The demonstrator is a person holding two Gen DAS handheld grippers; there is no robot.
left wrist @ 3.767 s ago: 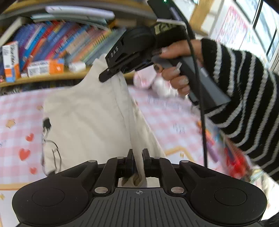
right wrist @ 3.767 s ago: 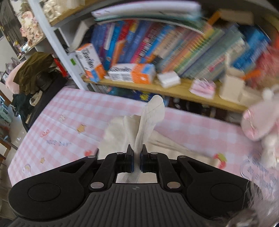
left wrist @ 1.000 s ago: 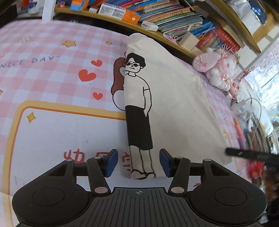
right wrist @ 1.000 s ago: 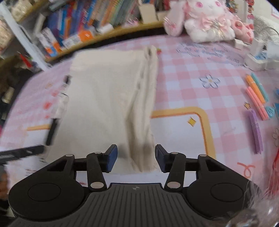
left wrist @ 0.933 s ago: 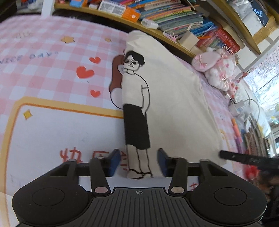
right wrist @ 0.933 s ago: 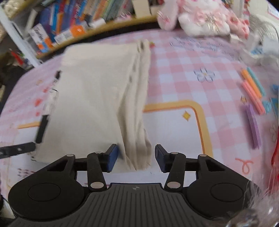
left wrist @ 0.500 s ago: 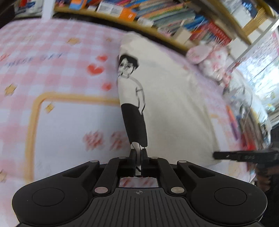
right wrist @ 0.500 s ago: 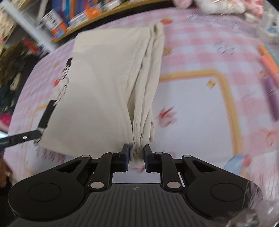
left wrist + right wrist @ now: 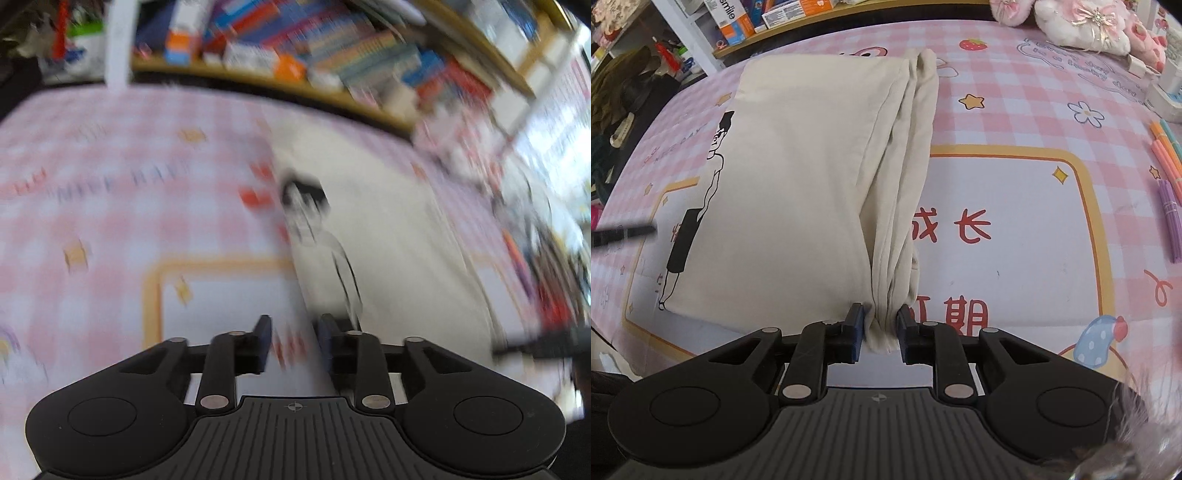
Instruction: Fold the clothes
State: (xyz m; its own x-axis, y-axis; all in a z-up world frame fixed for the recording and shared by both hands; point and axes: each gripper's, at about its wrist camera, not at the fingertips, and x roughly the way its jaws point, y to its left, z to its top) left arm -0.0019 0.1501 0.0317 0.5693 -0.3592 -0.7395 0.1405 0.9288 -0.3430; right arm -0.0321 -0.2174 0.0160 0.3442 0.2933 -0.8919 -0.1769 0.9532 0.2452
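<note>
A cream T-shirt (image 9: pixel 798 177), printed with a cartoon figure, lies folded on the pink-checked tabletop (image 9: pixel 1015 122) marked "成长". The right gripper (image 9: pixel 880 329) pinches its bunched near corner, jaws easing apart. The left gripper (image 9: pixel 293 341), blurred, appears released and opening beside the shirt's edge. A "smile" box (image 9: pixel 733 20) sits shelved behind.

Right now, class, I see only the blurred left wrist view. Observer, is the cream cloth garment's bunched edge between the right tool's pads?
Observer: Yes. The cream cloth garment has its bunched right edge between the right tool's pads, and its jaws are opening.
Operator: What lies right of the garment?
Observer: Orange and purple pens lie near the pink checked tablecloth's right side.
Operator: Anything at the far edge?
Observer: A pink and white plush toy sits there.
</note>
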